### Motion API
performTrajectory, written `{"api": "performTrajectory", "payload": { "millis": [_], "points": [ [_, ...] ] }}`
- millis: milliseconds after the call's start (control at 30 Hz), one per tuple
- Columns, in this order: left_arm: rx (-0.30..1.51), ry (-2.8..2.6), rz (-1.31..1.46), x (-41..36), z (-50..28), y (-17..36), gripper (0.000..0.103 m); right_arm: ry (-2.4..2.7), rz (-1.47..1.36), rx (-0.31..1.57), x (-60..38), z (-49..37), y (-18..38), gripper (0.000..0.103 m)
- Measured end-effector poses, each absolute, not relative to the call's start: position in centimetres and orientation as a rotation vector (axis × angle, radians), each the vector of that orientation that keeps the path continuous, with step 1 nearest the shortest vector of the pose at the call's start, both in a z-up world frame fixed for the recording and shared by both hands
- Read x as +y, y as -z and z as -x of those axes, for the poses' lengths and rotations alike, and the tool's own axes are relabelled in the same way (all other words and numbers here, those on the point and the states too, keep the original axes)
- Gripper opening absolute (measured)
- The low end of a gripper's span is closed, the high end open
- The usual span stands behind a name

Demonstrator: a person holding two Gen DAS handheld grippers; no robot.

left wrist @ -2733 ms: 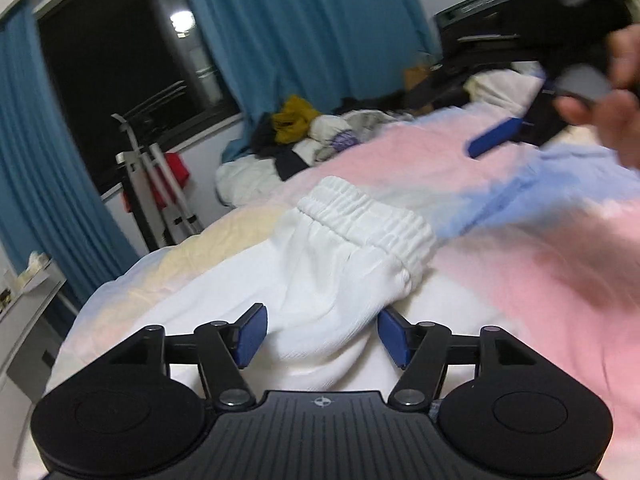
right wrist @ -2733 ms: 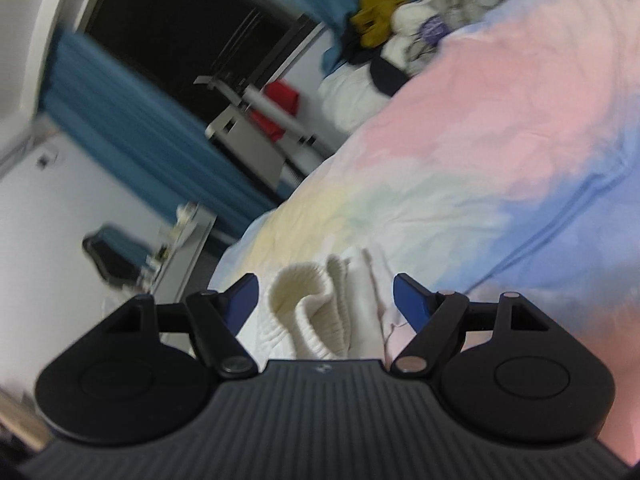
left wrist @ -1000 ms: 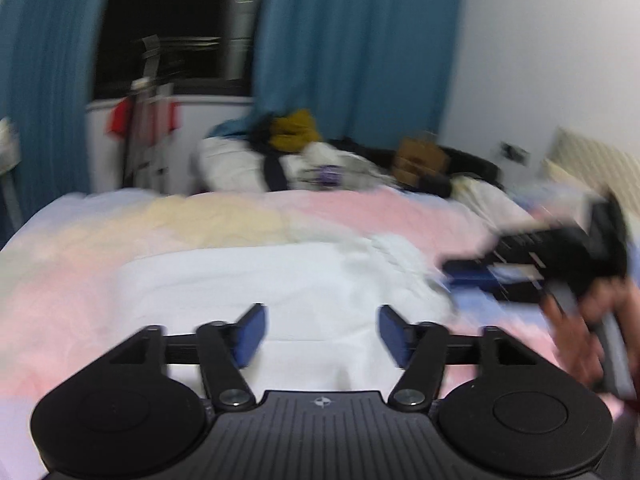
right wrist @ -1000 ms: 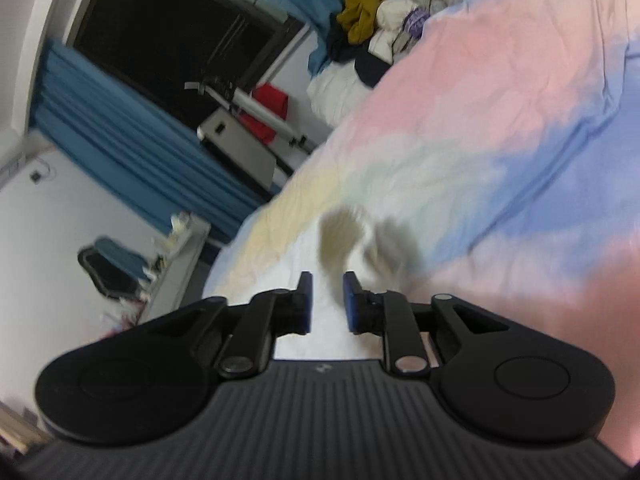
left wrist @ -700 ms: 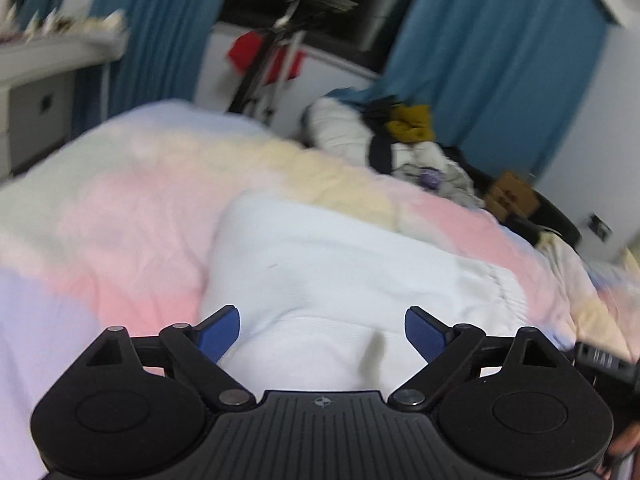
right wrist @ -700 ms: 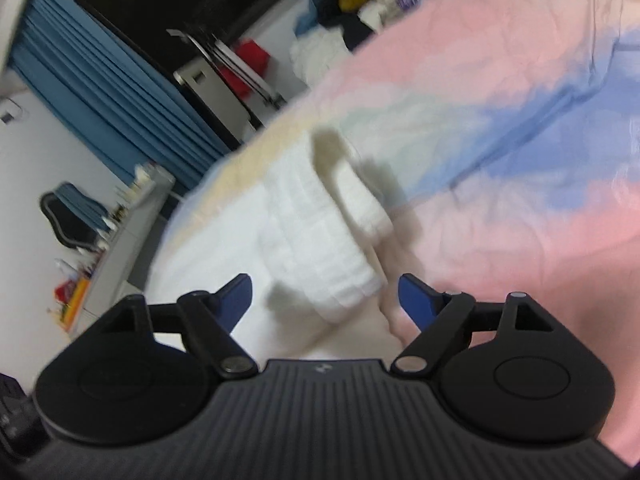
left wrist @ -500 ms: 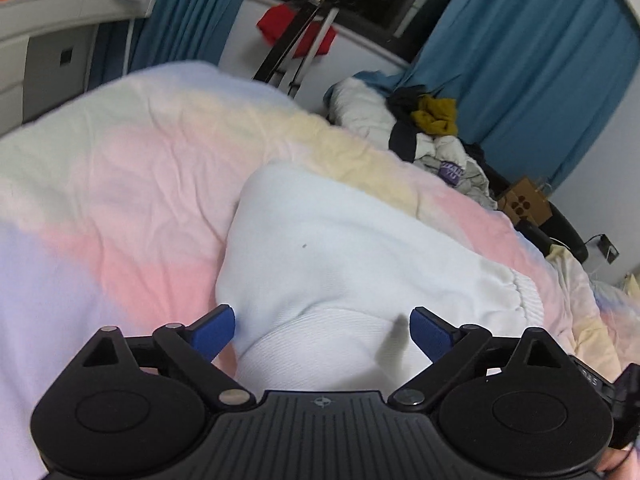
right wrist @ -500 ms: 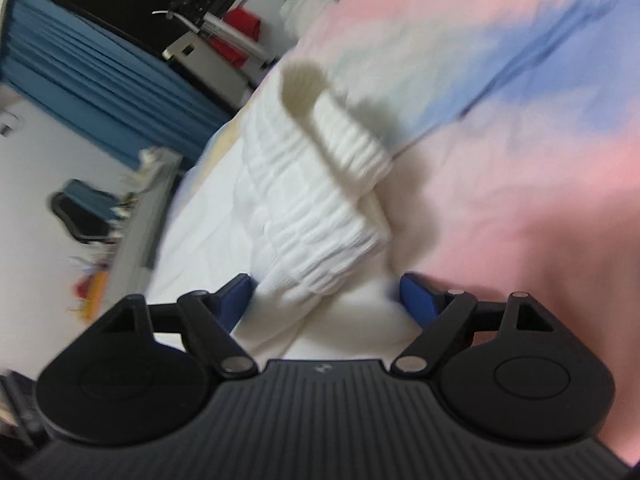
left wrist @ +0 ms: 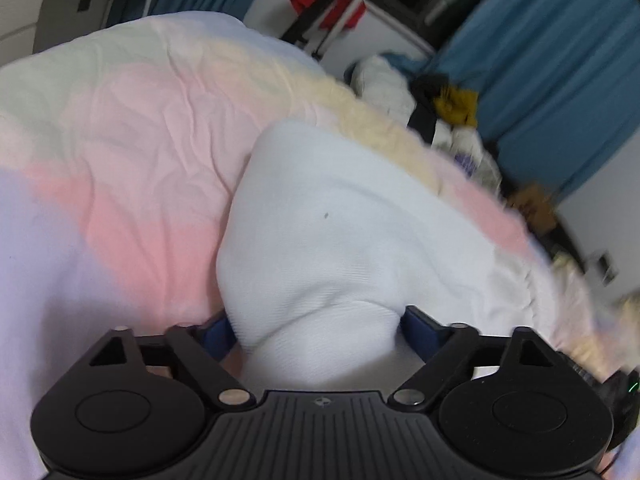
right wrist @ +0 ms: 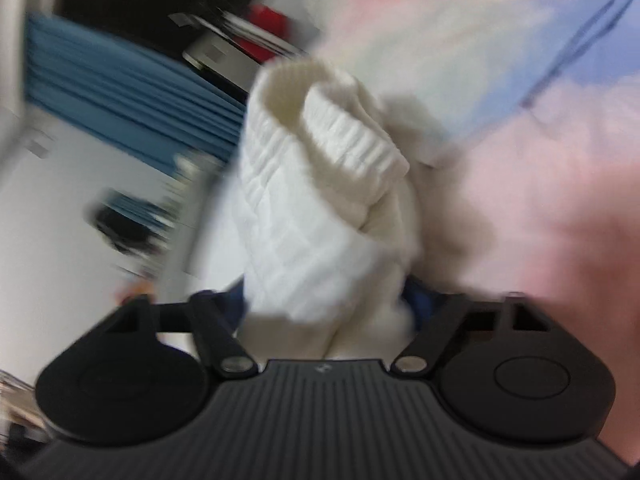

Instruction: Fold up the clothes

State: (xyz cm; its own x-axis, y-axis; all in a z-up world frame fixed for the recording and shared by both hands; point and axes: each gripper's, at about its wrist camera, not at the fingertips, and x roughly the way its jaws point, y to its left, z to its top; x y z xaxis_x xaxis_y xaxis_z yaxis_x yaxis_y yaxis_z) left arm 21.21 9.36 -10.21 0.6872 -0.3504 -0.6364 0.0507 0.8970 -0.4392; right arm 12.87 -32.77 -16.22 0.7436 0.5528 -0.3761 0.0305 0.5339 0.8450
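A white garment [left wrist: 352,220] lies bunched on the pastel bedspread [left wrist: 120,140]. One folded end of it bulges up between the fingers of my left gripper [left wrist: 318,328], which is open; its blue pads [left wrist: 420,326] sit on either side of the cloth, wide apart. In the right wrist view the garment's ribbed elastic waistband [right wrist: 340,140] curls upward, and the cloth below it fills the gap of my right gripper [right wrist: 326,300], also open. That view is motion-blurred. The cloth partly covers both pairs of pads.
A heap of other clothes [left wrist: 448,108] sits at the bed's far end before blue curtains [left wrist: 560,60]. A drying rack with red cloth [left wrist: 320,4] stands by the dark window. A pale cabinet [left wrist: 60,12] is beyond the bed's left edge.
Both grippers have pushed further onto the white garment, so cloth now fills each gap. The left fingers have drawn slightly inward. The right view has tilted and blurred.
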Motion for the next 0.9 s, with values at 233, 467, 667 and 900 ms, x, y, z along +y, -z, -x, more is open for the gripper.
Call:
{"api": "performTrajectory", "payload": {
  "millis": [233, 467, 667, 900],
  "points": [
    [0.779, 0.248, 0.383, 7.4, -21.7, 9.6, 0.049, -0.284, -0.85, 0.679, -32.0, -12.1, 13.8, 0.037],
    [0.691, 0.345, 0.444, 2.3, -19.9, 3.6, 0.046, -0.298, -0.895, 0.457, -39.6, -8.4, 9.3, 0.035],
    [0.637, 0.514, 0.389, -7.8, -21.3, 0.0, 0.047, -0.3, -0.927, 0.267, -46.4, -5.3, 5.7, 0.035],
    [0.625, 0.732, 0.321, -22.1, -26.3, 0.4, 0.047, -0.127, -0.972, 0.054, -57.0, -3.3, 7.3, 0.035]
  ]
}}
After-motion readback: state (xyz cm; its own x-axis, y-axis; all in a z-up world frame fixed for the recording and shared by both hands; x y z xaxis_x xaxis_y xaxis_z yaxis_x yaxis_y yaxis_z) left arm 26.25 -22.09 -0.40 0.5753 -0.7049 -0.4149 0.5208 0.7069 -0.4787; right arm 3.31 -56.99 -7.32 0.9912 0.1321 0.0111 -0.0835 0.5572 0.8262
